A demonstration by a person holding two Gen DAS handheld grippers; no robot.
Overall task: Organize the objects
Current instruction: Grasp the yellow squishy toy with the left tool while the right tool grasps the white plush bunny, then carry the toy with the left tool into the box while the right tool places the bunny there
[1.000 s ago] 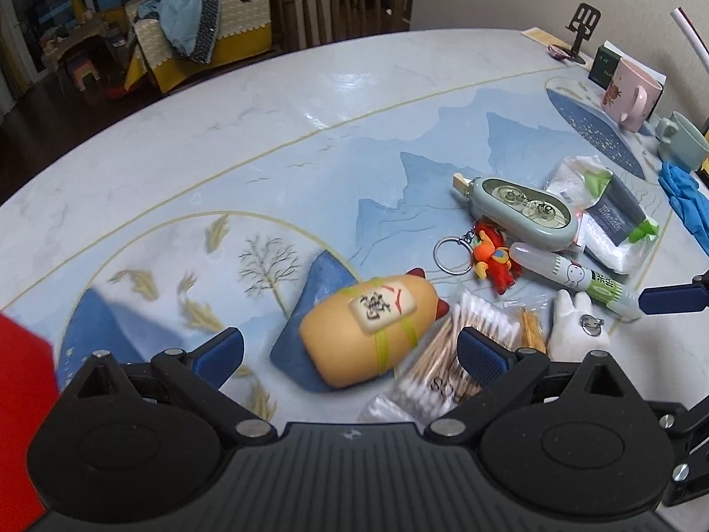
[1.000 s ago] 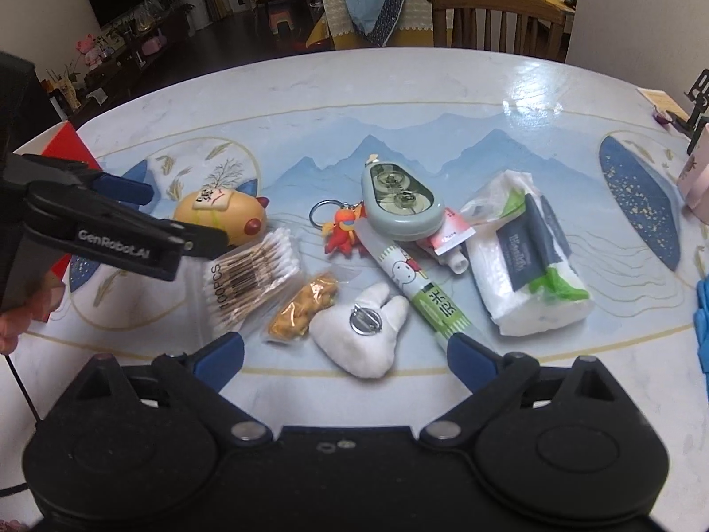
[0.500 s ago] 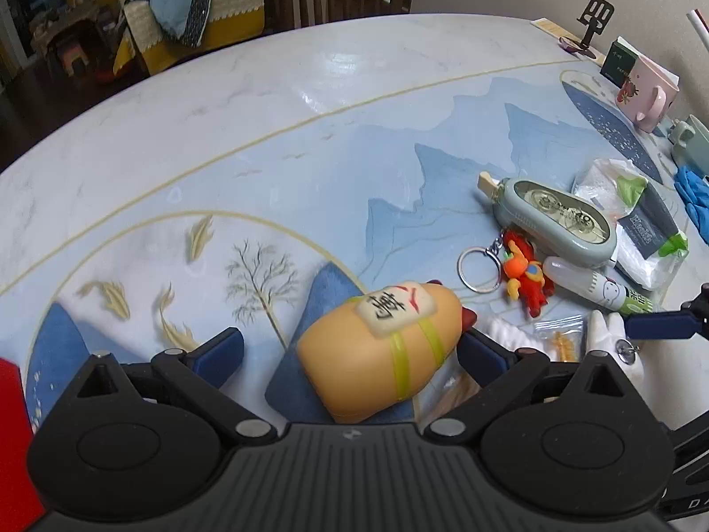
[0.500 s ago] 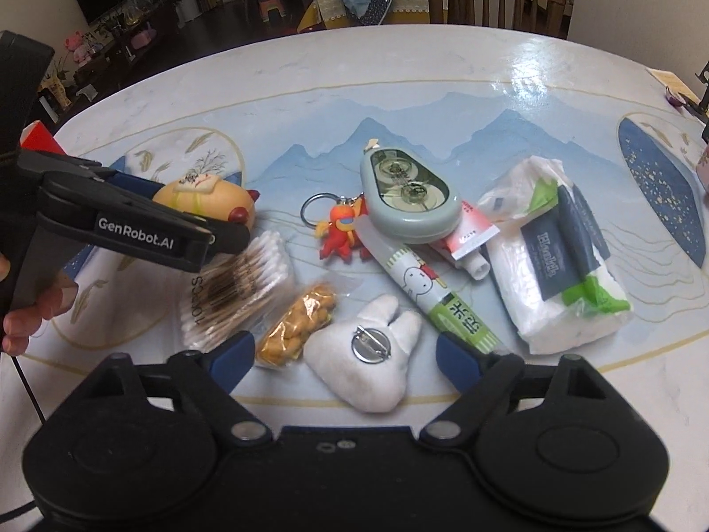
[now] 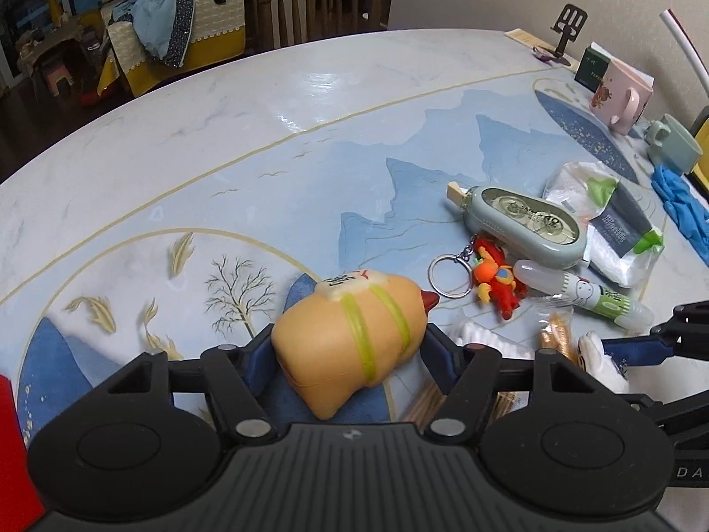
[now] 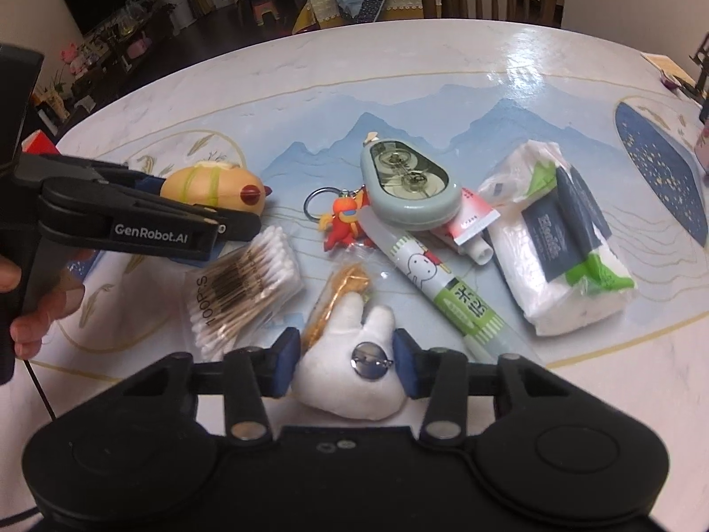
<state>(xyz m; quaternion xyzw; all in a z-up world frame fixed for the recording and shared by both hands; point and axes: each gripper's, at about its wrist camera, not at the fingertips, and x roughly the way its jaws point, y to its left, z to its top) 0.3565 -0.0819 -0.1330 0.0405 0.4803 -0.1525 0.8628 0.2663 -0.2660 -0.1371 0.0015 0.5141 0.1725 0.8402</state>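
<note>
An orange-yellow squishy toy [image 5: 336, 337] with yellow-green bands lies on the patterned table [image 5: 310, 133]. My left gripper [image 5: 350, 354] straddles it, jaws closing, and both blue pads touch its sides. In the right wrist view the same toy [image 6: 208, 186] pokes out past the left gripper's fingers [image 6: 146, 230]. A white bunny-shaped plush [image 6: 336, 381] with a metal pin back sits between the pads of my right gripper [image 6: 346, 361]. Its jaws are closing too, and both pads press on the plush.
A cotton swab pack [image 6: 248, 283], snack bag [image 6: 341, 292], green-labelled tube [image 6: 443, 283], grey correction tape [image 6: 407, 186], red keychain figure [image 6: 343, 221] and tissue pack [image 6: 562, 239] lie close together. A pink mug [image 5: 620, 97], green cup [image 5: 673, 146] and blue glove [image 5: 682, 213] sit at the right edge.
The left gripper slid forward around the orange toy and its jaws came in against it. The right gripper's jaws narrowed from wide apart onto the white plush.
</note>
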